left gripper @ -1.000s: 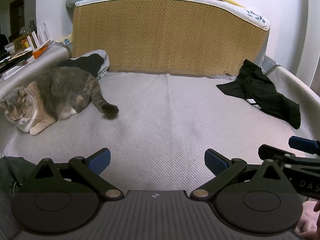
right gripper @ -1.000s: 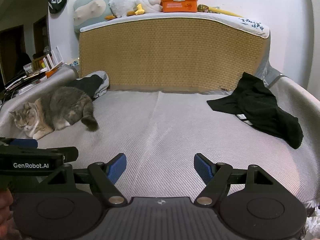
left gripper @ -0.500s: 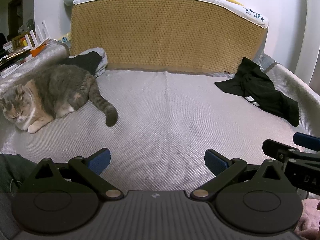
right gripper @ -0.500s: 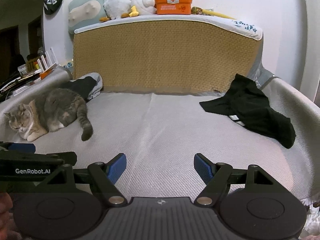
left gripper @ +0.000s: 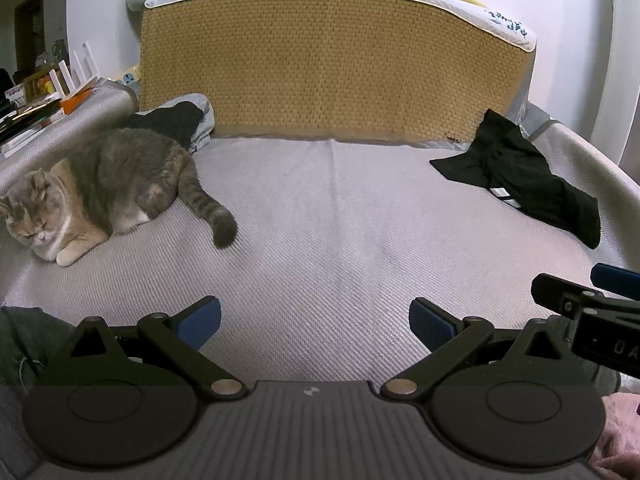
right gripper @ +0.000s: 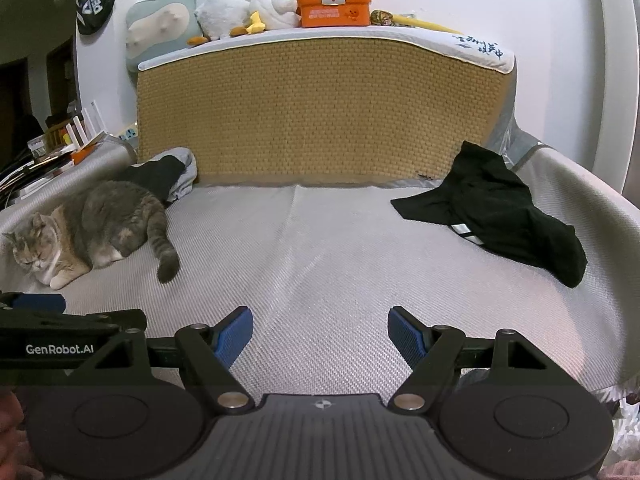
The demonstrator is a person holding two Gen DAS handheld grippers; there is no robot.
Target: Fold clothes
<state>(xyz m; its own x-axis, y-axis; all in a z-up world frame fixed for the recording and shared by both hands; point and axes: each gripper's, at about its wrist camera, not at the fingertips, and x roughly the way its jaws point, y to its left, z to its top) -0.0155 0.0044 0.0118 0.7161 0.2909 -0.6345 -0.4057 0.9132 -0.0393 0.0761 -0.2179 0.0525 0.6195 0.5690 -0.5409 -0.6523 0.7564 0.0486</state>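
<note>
Only the grey tabby cat's (left gripper: 116,184) tail has swung; with both grippers (left gripper: 314,322) (right gripper: 320,334) wide and empty, reach far right for the crumpled black garment (right gripper: 496,216), gripping one edge.

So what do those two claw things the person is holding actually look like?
Both look alike. The left claw and right claw each have a ribbed dark grey body, two round black discs, angular black link arms with silver pivot pins, and blue ridged pads at the tips. White "GenRobot.AI" lettering marks the left one's side.
</note>
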